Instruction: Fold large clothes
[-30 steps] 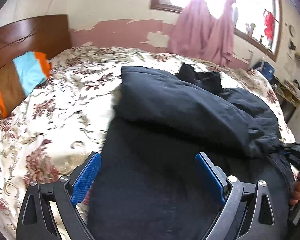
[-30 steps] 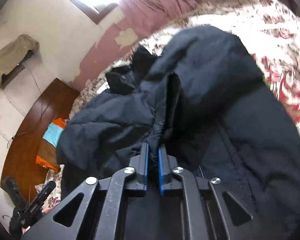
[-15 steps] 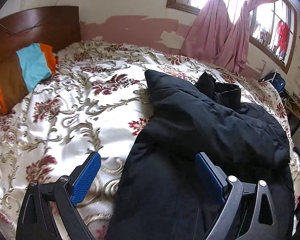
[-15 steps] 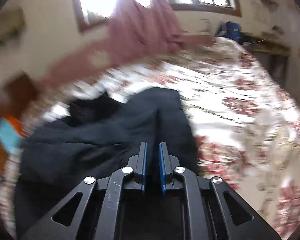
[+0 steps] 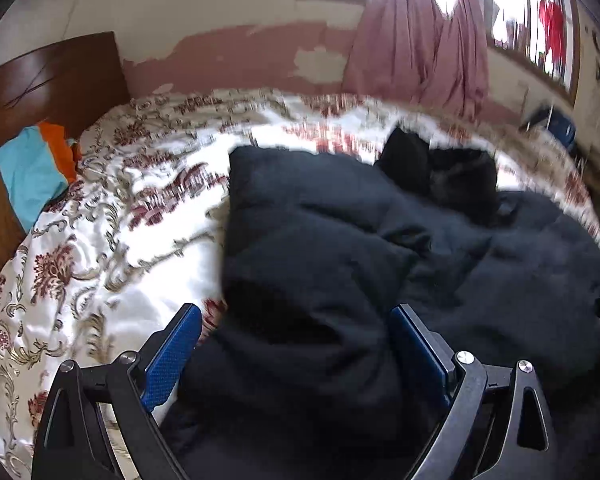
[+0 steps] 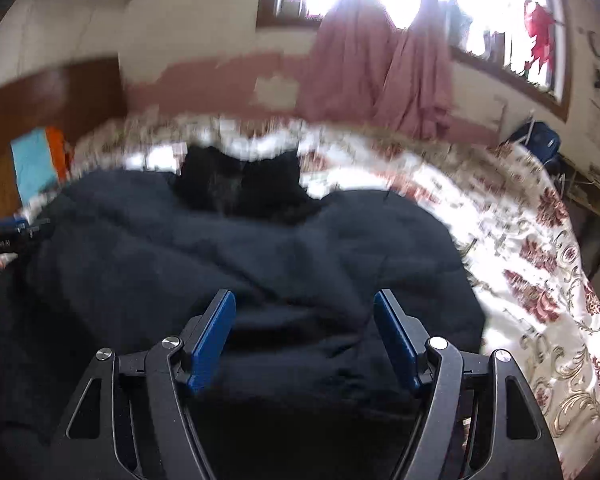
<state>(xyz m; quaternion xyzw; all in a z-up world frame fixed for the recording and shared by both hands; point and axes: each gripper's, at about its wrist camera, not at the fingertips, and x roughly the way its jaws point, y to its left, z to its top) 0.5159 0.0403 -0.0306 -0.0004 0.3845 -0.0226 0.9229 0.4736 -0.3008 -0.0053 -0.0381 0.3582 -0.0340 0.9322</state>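
Observation:
A large black padded jacket (image 5: 340, 248) lies on the floral bedspread (image 5: 100, 240), its sleeves folded in over the body and its collar (image 5: 440, 172) at the far end. My left gripper (image 5: 296, 332) is open and empty above the jacket's near left part. In the right wrist view the jacket (image 6: 260, 248) fills the middle, with its collar (image 6: 240, 184) at the far end. My right gripper (image 6: 306, 320) is open and empty over the jacket's near end. The left gripper's body (image 6: 4, 240) shows at the left edge there.
A wooden headboard (image 5: 52, 76) with an orange and blue cloth (image 5: 32, 176) stands at the left. Pink curtains (image 5: 416, 40) hang under the bright window. A blue bag (image 6: 540, 140) and a cluttered side table lie beyond the bed's right side.
My right gripper was shut on the jacket's sleeve and has let it go; it now stands open. The sleeve lies folded over the body. Both cameras swung, so both views are blurred.

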